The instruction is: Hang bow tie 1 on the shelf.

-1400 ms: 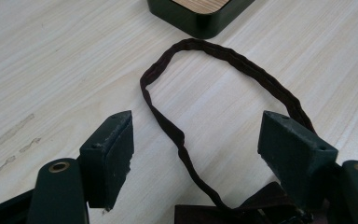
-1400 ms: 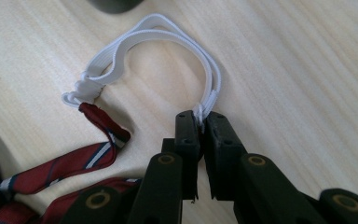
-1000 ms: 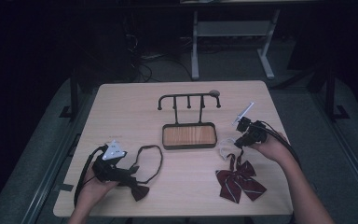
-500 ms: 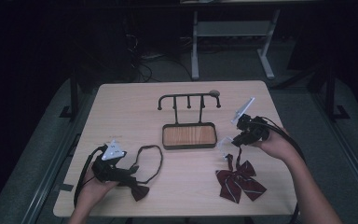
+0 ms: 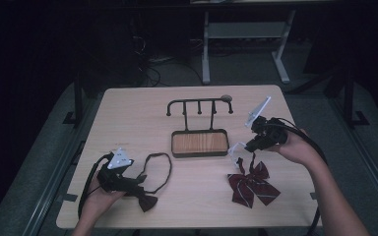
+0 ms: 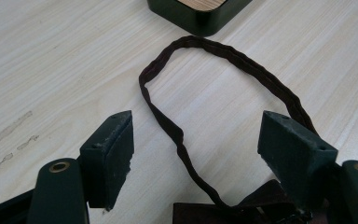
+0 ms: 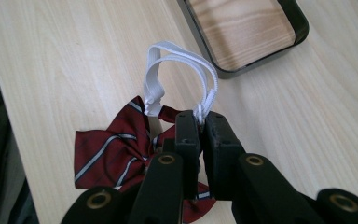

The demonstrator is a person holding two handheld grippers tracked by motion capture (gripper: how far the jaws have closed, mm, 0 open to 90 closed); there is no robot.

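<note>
The red striped bow tie [image 5: 252,184] lay at about four o'clock on the table [image 5: 138,113], just below the hook stand's wooden tray [image 5: 199,143]. The right gripper [image 7: 200,122] had its jaws pinched shut on the tie's white elastic band [image 7: 179,58], which looped up free above the bow. It looked light, limp and stretchy, so the band seemed the better hold, since the fabric bow would probably slump. At about seven o'clock, the left gripper [image 6: 193,149] stood with jaws wide apart and nothing between them, straddling the dark bow tie [image 5: 145,199] and its thin dark loop [image 6: 205,107], equally soft and likely to drape.
</note>
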